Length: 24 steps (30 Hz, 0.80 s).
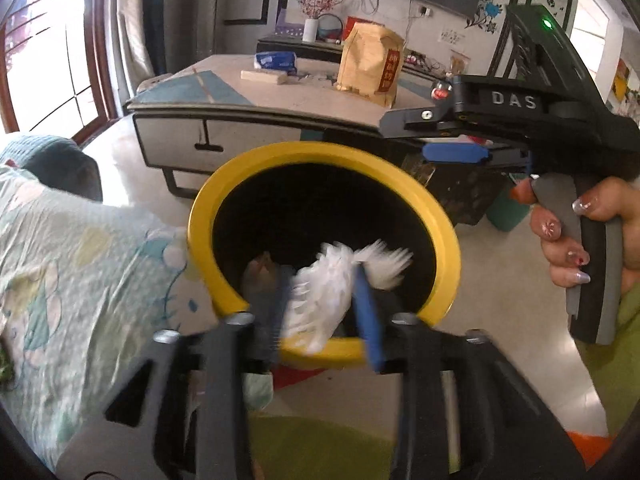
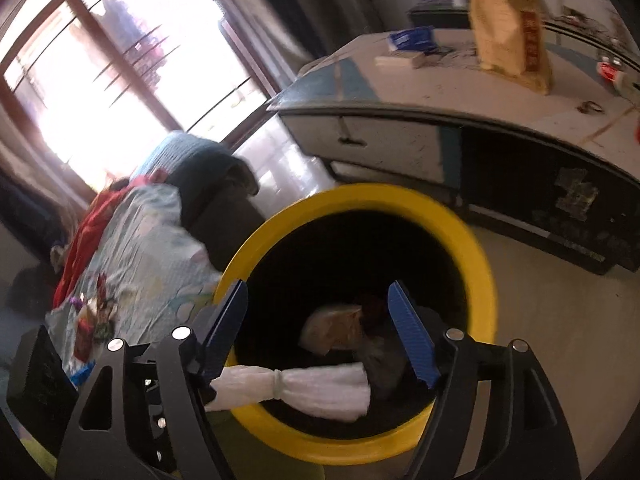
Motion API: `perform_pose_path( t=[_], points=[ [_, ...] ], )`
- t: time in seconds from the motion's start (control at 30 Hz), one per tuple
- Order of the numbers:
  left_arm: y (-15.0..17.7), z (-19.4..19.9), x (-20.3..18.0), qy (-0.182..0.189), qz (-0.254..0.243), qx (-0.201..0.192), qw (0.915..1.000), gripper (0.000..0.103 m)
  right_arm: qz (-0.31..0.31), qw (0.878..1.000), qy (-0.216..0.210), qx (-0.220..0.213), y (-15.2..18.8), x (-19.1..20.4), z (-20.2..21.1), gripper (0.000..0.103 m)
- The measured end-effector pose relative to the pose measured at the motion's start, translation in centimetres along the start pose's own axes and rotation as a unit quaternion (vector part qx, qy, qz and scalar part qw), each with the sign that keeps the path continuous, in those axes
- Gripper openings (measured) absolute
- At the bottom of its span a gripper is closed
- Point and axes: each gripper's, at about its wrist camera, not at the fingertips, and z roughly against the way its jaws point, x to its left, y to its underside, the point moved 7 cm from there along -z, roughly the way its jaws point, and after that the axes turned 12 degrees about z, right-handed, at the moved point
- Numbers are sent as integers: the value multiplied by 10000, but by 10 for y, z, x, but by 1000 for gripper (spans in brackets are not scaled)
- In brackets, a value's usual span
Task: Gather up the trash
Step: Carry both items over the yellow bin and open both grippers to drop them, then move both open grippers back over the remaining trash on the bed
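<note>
Two claws hang over the yellow-rimmed bin [image 1: 324, 152]. Left claw [image 1: 320, 320] has its jaws parted, a blurred white tissue [image 1: 320, 292] between the pads above the bin mouth; whether the pads touch it I cannot tell. Right claw [image 2: 320, 336] stands wide open, a white twisted wrapper [image 2: 304, 392] lying across the near rim below it. Crumpled trash [image 2: 340, 328] sits inside the bin. Beyond stands a tabletop [image 1: 248, 92] with a paper bag [image 1: 372, 64]

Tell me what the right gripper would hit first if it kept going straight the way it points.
Probably the white bundled trash lying just ahead of the right gripper, over the near rim of the yellow bin. Past it lies the brownish trash inside the bin. Depth is unclear.
</note>
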Motion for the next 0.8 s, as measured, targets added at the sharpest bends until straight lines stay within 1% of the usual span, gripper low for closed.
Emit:
perform_pose_path(
  t=[0.03, 0.07, 0.13, 0.17, 0.23, 0.3, 0.37, 0.6, 0.8],
  points=[
    [-2, 1, -2, 39, 17, -36, 10000, 55, -68, 9999, 40, -91, -3, -4, 5, 73],
    [-5, 4, -4, 74, 41, -97, 9999, 60, -115, 9998, 65, -162, -4, -8, 9, 74],
    [-10, 12, -2, 73, 136, -208, 9997, 89, -268, 9988, 199, -346, -8, -16, 20, 78],
    [-13, 17, 1, 48, 226, -269, 9994, 92, -330, 9983, 238, -410, -10, -18, 24, 80],
    [-17, 28, 8, 5, 396, -379, 9985, 92, -433, 9972, 385, -478, -12, -24, 32, 81],
    [-22, 45, 18, -93, 585, -570, 9966, 92, -527, 9960, 469, -544, -14, -25, 37, 82],
    [-25, 58, 25, -108, 740, -725, 9946, 92, -569, 9952, 490, -623, -17, -21, 43, 84],
    [-27, 107, 51, -437, 1071, -1198, 9860, 92, -34, 9915, 799, -1028, -26, 18, 64, 90],
    [-18, 146, 71, -753, 1201, -1552, 9777, 92, 255, 9898, 683, -1225, -28, 56, 70, 91]
  ],
)
